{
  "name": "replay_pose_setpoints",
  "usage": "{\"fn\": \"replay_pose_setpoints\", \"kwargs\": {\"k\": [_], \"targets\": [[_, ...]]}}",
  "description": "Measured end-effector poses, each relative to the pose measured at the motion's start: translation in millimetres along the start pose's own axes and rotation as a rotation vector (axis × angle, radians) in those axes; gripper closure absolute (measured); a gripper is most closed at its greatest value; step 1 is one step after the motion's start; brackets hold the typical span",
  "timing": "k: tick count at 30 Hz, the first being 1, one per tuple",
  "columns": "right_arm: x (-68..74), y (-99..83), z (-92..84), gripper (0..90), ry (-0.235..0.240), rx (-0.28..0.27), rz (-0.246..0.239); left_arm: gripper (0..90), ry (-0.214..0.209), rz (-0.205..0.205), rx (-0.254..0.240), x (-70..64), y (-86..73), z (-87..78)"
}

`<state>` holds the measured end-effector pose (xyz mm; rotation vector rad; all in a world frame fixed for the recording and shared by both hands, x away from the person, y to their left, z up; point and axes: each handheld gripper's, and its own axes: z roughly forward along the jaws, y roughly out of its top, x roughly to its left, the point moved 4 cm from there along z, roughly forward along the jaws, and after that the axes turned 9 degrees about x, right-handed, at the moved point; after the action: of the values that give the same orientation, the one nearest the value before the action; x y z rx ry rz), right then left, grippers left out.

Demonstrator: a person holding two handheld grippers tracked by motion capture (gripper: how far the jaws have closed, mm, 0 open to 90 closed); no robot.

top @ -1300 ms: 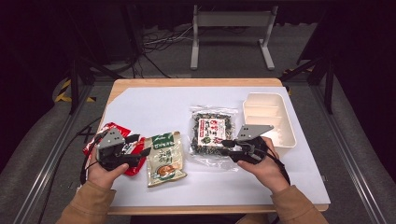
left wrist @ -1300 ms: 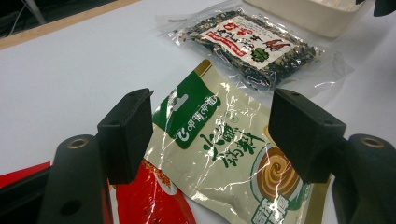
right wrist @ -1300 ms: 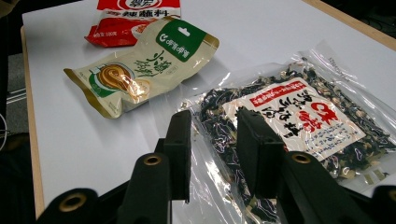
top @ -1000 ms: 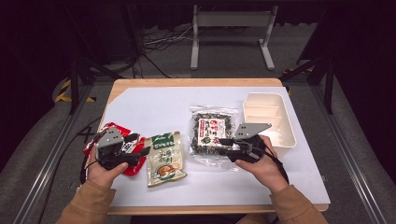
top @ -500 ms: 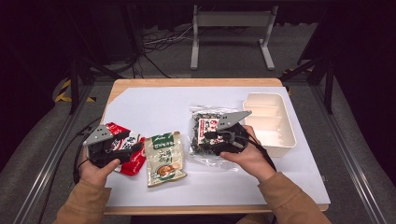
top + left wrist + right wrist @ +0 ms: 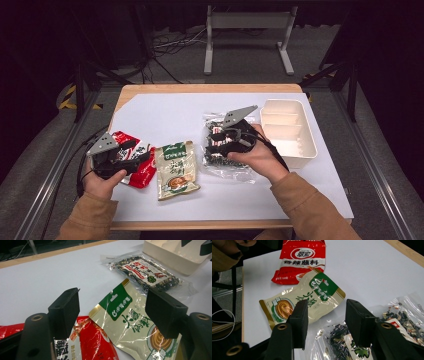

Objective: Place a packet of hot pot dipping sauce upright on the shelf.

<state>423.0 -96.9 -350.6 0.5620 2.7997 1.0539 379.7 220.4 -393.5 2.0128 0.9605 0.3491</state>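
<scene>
On the table's white sheet [image 6: 165,112] three packets lie in a row. The left gripper [image 6: 131,154] hovers over the red packet [image 6: 141,172] at about 8 o'clock on the sheet. Its jaws stand wide apart with nothing between them. In the left gripper view the jaws frame the green packet [image 6: 130,320], with the red packet [image 6: 95,342] below at 6 o'clock and the clear packet [image 6: 147,272] at 1 o'clock.

The right gripper [image 6: 214,141] hangs over the clear packet [image 6: 225,165], right of the sheet's centre. Its jaws have just been opening and stand apart. In the right gripper view nothing is between the pads. The clear packet [image 6: 402,315] lies under the jaws at 5 o'clock, the green packet [image 6: 312,300] beyond them, and the red packet [image 6: 299,260] at 11 o'clock.

The green packet [image 6: 175,170] lies flat between the other two, its left edge touching the red one. A white tray [image 6: 300,145] sits at 3 o'clock, just beside the right hand [image 6: 260,157].
</scene>
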Motion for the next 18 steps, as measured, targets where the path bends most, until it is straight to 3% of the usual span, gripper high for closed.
{"fn": "replay_pose_setpoints", "kwargs": {"k": [5, 18], "targets": [[-5.6, 7.4, 7.1, 52.6, 0.015, 0.01, 0.007, 28.2, 0.003, -0.008, -0.002, 2.1, -1.3, 1.2], [-21.8, 28.4, 45.9, 48.1, 0.063, 0.063, 0.009, 27.9, 0.01, -0.024, -0.004, 6.3, -3.3, 1.8]]}}
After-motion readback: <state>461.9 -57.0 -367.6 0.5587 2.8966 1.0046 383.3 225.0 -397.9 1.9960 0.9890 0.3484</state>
